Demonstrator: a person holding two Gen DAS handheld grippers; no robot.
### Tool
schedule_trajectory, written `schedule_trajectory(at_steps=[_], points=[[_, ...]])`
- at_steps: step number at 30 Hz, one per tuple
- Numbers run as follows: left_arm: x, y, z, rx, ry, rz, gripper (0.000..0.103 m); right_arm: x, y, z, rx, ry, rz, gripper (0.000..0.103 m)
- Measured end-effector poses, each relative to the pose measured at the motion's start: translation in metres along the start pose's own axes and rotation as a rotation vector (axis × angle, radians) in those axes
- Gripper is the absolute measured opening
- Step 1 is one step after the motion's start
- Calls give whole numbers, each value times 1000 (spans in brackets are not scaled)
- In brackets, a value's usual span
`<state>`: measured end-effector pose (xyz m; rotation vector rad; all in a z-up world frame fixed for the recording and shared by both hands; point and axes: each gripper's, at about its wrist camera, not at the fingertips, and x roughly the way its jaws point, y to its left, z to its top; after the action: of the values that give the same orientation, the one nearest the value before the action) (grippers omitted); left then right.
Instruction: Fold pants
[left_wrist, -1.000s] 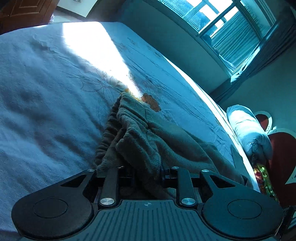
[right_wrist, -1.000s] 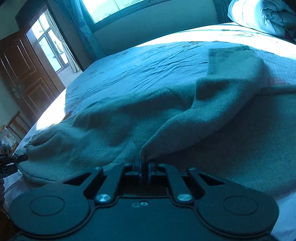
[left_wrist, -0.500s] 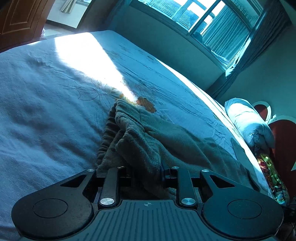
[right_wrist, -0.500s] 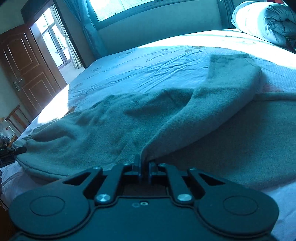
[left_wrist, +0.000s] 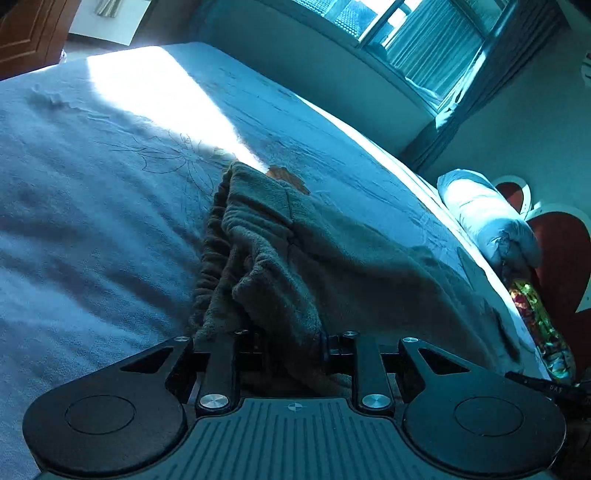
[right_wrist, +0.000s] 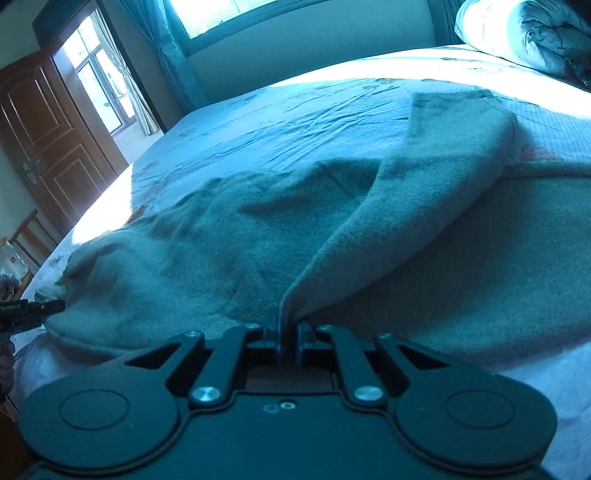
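Pants (right_wrist: 229, 236) slightly shifted, both grippers clamped.

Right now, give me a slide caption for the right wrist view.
Right gripper pinches a fold of the grey fleece pants, lifting a ridge above the bed.

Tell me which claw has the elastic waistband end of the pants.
The left claw: the bunched, gathered waistband of the pants sits between its fingers. The right claw pinches only a thin flat edge of a leg.
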<state>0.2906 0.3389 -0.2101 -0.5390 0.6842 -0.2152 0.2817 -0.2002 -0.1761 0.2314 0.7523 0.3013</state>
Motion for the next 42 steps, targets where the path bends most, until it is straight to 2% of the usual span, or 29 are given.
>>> schedule_trajectory(at_steps=[1,2,6,8,10,14,17,21,26,30,32,35,36,38,42], points=[[-4,4,-1,-50,-21,-15,24,1,2,0,-15,2,-4,0],[-4,4,-3,-47,-29,-10,24,2,2,0,-21,4,-7,0],[-5,-12,1,43,-31,40,24,2,1,0,-14,10,-2,0],[-1,-23,4,148,-20,95,26,3,1,0,-23,9,-4,1],[3,-18,4,125,-2,98,27,6,1,-3,-18,12,-9,1],[-14,-25,9,134,-53,88,27,-1,3,-2,-18,-16,4,1],[-9,-22,3,158,-11,119,27,7,-1,-5,-9,14,7,1],[-18,-21,4,112,-60,85,27,2,-1,-2,0,-7,25,1],[-9,-18,-2,136,-13,117,28,9,-6,-7,3,12,29,1],[-23,-22,0,132,-16,117,33,-8,-13,-3,41,-26,24,13],[-34,-30,-2,143,-28,145,34,-21,-21,-1,60,-54,21,13],[-48,-45,-8,183,-38,228,38,-38,-35,1,63,-77,1,13],[-51,-48,-11,186,-43,260,43,-43,-39,3,65,-88,-12,13],[-58,-60,-16,174,-74,319,44,-52,-48,7,66,-104,-30,13],[-46,-117,-36,175,-136,309,45,-57,-56,20,48,-133,-72,13]])
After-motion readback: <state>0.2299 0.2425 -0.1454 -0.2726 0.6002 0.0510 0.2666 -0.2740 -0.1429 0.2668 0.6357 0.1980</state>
